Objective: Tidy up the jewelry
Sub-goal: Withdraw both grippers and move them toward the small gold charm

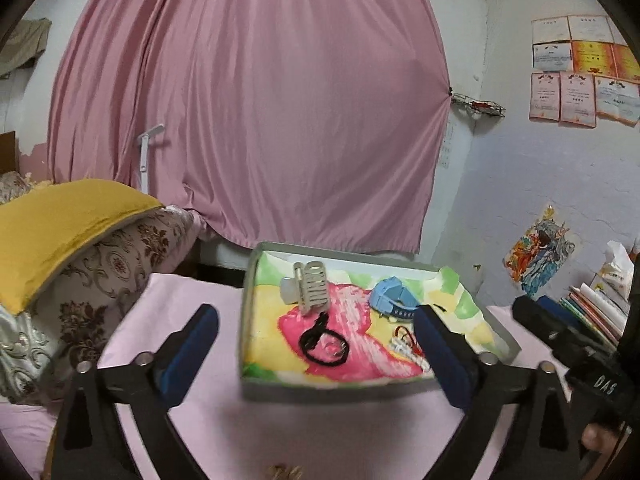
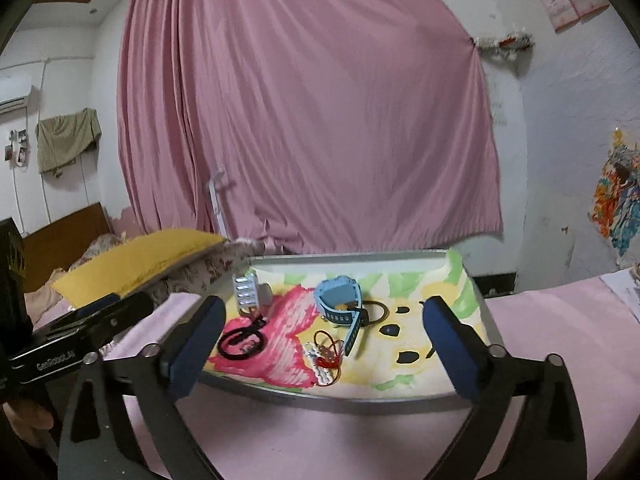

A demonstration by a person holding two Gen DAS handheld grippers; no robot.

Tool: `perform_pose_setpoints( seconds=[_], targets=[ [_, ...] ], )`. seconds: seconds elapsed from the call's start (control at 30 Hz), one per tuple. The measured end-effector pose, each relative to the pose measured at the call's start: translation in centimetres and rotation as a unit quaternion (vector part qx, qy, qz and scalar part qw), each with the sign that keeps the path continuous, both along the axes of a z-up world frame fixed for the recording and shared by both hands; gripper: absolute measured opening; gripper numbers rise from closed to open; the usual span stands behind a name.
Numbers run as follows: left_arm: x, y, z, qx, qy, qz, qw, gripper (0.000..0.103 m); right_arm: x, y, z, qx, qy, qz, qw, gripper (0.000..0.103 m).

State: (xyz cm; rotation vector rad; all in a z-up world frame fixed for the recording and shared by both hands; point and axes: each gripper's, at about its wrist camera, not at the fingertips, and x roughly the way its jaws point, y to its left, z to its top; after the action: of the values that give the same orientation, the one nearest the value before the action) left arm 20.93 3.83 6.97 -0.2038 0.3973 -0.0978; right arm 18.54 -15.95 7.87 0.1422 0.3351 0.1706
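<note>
A grey shallow box (image 1: 256, 388) (image 2: 360, 402) lined with a colourful painted sheet sits on the pink cloth. Inside lie a white hair claw clip (image 1: 310, 288) (image 2: 248, 290), a blue watch (image 1: 394, 300) (image 2: 340, 304), a black hair tie (image 1: 324, 340) (image 2: 240, 340) and a red-and-white beaded bracelet (image 1: 408, 346) (image 2: 326, 360). My left gripper (image 1: 316, 356) is open and empty in front of the box. My right gripper (image 2: 324, 344) is open and empty, also at the box's near edge. The right gripper's body shows in the left wrist view (image 1: 580, 360).
A yellow pillow on a patterned cushion (image 1: 68, 224) (image 2: 140, 256) lies left of the box. A pink curtain (image 1: 248, 100) hangs behind. Books and papers (image 1: 596, 304) stack at the right. A small brown object (image 1: 284, 472) lies on the cloth near me.
</note>
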Motion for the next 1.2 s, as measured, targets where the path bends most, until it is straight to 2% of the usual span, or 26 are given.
perform_pose_setpoints(
  seconds=[0.37, 0.6, 0.77, 0.93, 1.2],
  targets=[
    [-5.8, 2.4, -0.4, 0.049, -0.005, 0.021, 0.9986, 0.103, -4.8, 1.4, -0.2, 0.0, -0.018, 0.021, 1.0, 0.102],
    [-8.0, 3.3, -1.0, 0.048, -0.021, 0.029, 0.9982, 0.103, -6.8, 3.0, -1.2, -0.008, -0.02, 0.039, 0.999, 0.102],
    [-8.4, 3.9, -1.7, 0.053, -0.012, 0.027, 0.9982, 0.103, -7.4, 4.5, -1.7, -0.023, -0.013, 0.054, 0.998, 0.102],
    [-8.3, 5.2, -2.6, 0.057, 0.012, 0.029, 0.9978, 0.103, -6.6, 5.9, -2.4, -0.048, 0.019, 0.068, 0.996, 0.102],
    [-6.0, 6.8, -4.6, 0.041, 0.085, -0.001, 0.9955, 0.103, -3.6, 7.5, -4.7, -0.055, 0.113, 0.107, 0.986, 0.101]
  ],
)
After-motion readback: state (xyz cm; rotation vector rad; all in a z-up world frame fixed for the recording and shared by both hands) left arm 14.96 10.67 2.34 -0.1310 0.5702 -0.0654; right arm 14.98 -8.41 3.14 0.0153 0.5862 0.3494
